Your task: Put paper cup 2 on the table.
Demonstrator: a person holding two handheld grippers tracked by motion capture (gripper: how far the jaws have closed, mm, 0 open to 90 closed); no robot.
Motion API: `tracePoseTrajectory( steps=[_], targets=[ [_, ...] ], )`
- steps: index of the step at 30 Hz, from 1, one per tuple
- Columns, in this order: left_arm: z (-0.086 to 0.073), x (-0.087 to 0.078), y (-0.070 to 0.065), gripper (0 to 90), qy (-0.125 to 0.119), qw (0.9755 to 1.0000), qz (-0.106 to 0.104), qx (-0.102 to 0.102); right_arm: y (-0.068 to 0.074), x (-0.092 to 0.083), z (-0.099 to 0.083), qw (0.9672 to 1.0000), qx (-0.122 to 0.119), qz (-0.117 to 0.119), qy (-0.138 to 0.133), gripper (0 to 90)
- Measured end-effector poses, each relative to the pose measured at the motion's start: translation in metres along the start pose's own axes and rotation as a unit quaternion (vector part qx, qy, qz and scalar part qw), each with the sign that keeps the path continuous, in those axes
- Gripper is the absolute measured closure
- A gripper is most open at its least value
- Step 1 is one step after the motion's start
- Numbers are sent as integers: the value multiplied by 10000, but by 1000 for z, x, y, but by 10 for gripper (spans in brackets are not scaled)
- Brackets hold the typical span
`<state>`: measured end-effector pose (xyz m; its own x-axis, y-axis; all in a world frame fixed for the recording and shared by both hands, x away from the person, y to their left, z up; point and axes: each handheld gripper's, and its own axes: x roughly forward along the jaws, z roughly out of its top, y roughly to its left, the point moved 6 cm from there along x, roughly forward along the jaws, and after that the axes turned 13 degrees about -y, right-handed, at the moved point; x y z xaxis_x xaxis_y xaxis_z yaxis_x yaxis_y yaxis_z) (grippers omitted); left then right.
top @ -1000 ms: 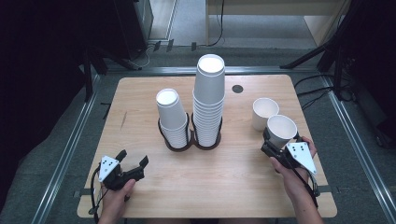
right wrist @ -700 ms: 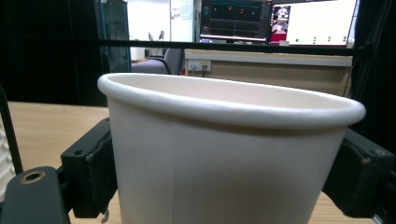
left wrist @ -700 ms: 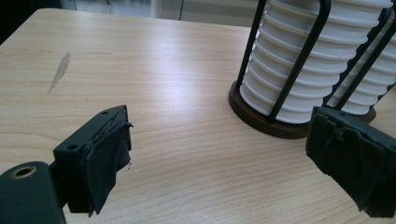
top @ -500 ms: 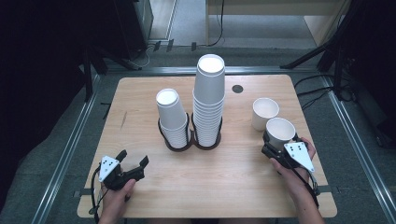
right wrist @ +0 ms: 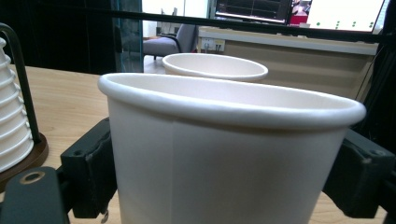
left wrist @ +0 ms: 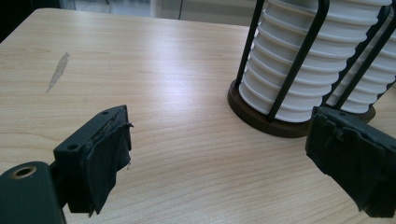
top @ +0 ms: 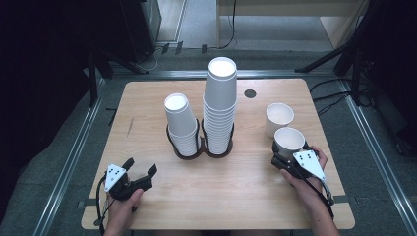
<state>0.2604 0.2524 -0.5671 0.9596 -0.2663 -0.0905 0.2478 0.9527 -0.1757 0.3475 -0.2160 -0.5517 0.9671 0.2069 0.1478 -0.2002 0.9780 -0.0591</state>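
The right gripper [top: 287, 156] is clamping a white paper cup [top: 289, 141] at lower right of the high view, jaws on either side of its wall, w/ a second cup [top: 279, 117] just behind. The cup is looking light, thin-walled and easy to crush, so it's probably best held low on the wall w/ gentle pressure. The left gripper [top: 140, 169] is sitting at lower left, jaws apart & holding nothing, near the cup stacks [top: 219, 105] in their rack [top: 201, 150].

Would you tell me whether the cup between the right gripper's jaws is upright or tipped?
Upright: the cup stands with its open mouth upward, its rim level, between the right gripper jaws.
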Motion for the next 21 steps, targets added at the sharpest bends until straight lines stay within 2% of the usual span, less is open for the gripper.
tracePoseTrajectory(
  steps=[17, 21],
  targets=[
    [-1, 1, -1, 70, 14, 10000, -13, 55, 5, 0, -5, 9999, -44, 20, 103, 113],
    [-1, 1, -2, 70, 12, 10000, -18, 51, 4, -1, -5, 9999, 17, 11, 146, 110]
  ],
)
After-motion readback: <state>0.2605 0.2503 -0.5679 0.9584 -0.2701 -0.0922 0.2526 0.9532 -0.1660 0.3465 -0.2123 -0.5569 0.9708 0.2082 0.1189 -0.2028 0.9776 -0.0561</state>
